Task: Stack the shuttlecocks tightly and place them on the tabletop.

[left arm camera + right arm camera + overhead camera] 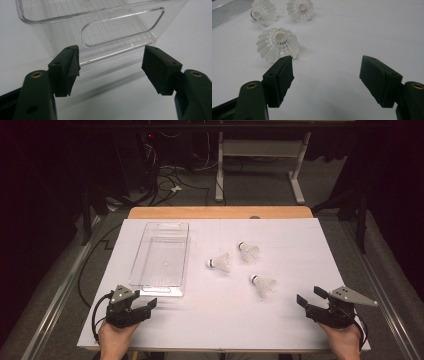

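Three white plastic shuttlecocks lie on the white table sheet: one at the centre point(220, 263), one farther back point(248, 251) and one nearest me point(263, 285). In the right gripper view the nearest shuttlecock point(277, 43) lies just beyond the left jaw, with the other two point(264, 12) point(300, 9) behind it. A clear plastic bin point(161, 260) stands empty at the left. My left gripper point(146, 306) is open, close to the bin's near end point(120, 30), holding nothing. My right gripper point(310, 301) is open at the front right, apart from the shuttlecocks, with nothing between its jaws.
The white sheet point(300, 250) covers a wooden table whose far edge point(220, 212) shows at the back. Beyond it are a desk frame point(260, 165) and cables on the floor point(167, 180). A hand holds each gripper at the table's near edge.
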`<act>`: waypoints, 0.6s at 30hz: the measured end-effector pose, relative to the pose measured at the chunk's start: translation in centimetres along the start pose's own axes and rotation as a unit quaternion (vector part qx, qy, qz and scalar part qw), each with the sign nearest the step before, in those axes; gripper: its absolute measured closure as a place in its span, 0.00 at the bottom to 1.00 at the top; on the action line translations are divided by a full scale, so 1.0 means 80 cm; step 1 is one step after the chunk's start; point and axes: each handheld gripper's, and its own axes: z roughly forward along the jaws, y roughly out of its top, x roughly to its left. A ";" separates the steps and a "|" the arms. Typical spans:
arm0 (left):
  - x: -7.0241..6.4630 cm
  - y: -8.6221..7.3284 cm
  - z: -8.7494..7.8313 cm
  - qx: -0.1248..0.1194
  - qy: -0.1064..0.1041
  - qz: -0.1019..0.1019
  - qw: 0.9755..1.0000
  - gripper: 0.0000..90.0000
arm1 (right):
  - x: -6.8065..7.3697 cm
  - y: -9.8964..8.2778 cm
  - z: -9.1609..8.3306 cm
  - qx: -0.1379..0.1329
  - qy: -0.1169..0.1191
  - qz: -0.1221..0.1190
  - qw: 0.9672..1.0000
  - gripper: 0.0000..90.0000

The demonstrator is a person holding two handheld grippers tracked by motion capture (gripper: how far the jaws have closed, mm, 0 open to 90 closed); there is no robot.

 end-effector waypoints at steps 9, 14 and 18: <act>-0.001 -0.001 -0.001 -0.002 0.001 0.002 1.000 0.35 | 0.010 0.006 0.001 0.002 -0.004 -0.002 1.000 0.32; -0.002 -0.002 -0.001 -0.004 -0.002 0.003 1.000 0.35 | 0.019 0.012 0.007 0.005 -0.002 -0.018 1.000 0.33; -0.004 -0.002 -0.001 -0.004 -0.004 0.005 1.000 0.35 | 0.021 0.013 0.012 0.013 0.002 -0.017 1.000 0.33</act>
